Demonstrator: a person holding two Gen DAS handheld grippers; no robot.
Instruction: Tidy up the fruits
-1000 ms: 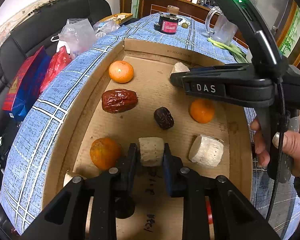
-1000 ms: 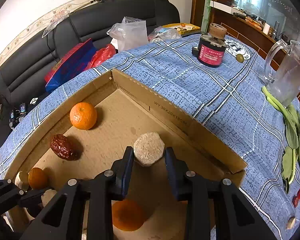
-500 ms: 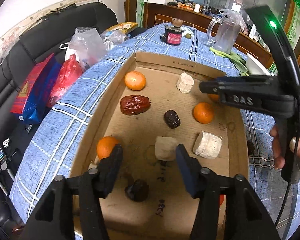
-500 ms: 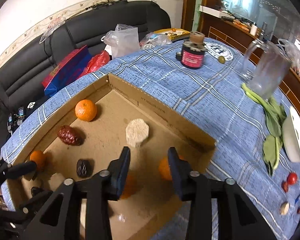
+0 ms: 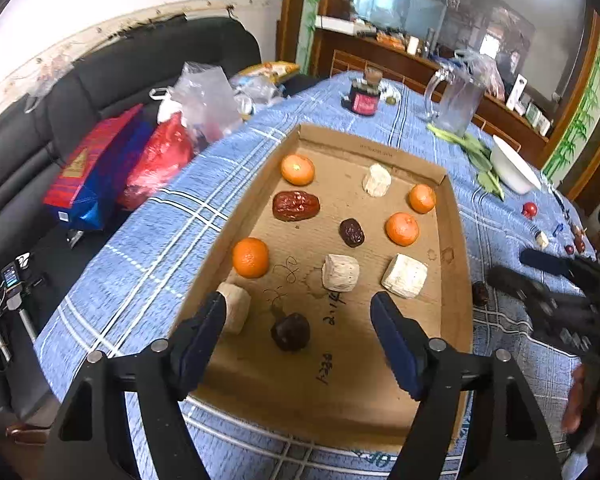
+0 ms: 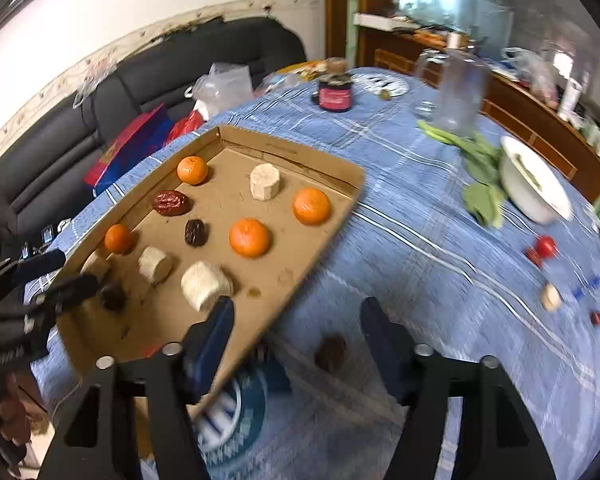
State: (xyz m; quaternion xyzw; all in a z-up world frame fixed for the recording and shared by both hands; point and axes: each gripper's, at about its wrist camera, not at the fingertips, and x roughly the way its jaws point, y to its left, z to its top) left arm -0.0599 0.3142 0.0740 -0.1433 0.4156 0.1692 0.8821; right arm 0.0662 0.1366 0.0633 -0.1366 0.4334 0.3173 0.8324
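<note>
A shallow cardboard tray [image 5: 456,248] [image 6: 332,224] on the blue checked tablecloth holds several oranges [image 5: 251,257], pale fruit chunks [image 5: 340,272] [image 6: 206,285] and dark dates [image 5: 296,206]. My left gripper [image 5: 298,334] is open and empty, raised above the tray's near end, with a dark date [image 5: 291,331] between its fingers' line of sight. My right gripper [image 6: 296,344] is open and empty, over the tablecloth just right of the tray; a dark date [image 6: 331,353] lies on the cloth between its fingers. Each gripper shows in the other's view [image 5: 548,280] [image 6: 48,276].
On the table to the right lie loose small red fruits [image 6: 545,247], a pale chunk [image 6: 551,297], a white bowl [image 6: 536,186], green leaves [image 6: 480,196], a glass jug [image 6: 456,96] and a dark jar [image 6: 335,94]. A black sofa with bags [image 5: 100,176] stands to the left.
My left gripper let go of a pale chunk, opened wide and pulled back and up. My right gripper released its chunk, opened and swung right, off the tray over the cloth.
</note>
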